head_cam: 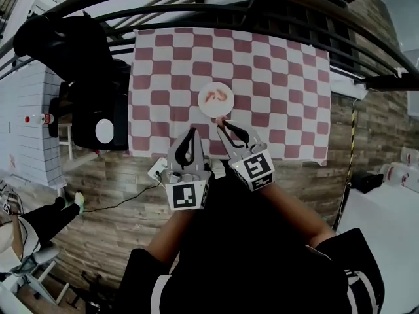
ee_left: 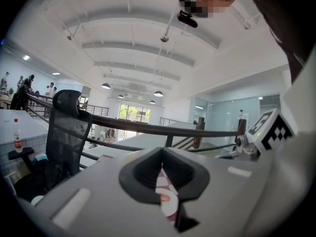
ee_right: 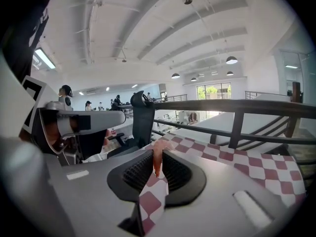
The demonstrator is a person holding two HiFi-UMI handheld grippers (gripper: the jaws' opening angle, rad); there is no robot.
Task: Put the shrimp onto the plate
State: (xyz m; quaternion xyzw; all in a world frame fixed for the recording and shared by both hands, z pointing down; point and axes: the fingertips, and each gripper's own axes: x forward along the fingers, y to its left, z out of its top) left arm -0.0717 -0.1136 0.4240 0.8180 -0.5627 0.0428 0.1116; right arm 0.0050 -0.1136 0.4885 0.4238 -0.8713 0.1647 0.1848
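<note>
**While one shrimp hangs, the plate waits**

Because the right tongs [ee_right: 158,154] are clamped on a slick, curved pink shrimp [ee_right: 157,158], it could squirt free. It would then land on the tabletop's checked cloth [head_cam: 281,90], short of the smooth, round white plate [head_cam: 216,110] just beyond their tips. Other shrimp [head_cam: 218,97] already lie there. Alongside, the left tongs [head_cam: 190,142] are clenched on nothing.

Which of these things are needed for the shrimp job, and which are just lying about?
Needed:
- shrimp, held in the right tongs
- plate
- checkered table

Lying about:
- office chair
- bottle
</note>
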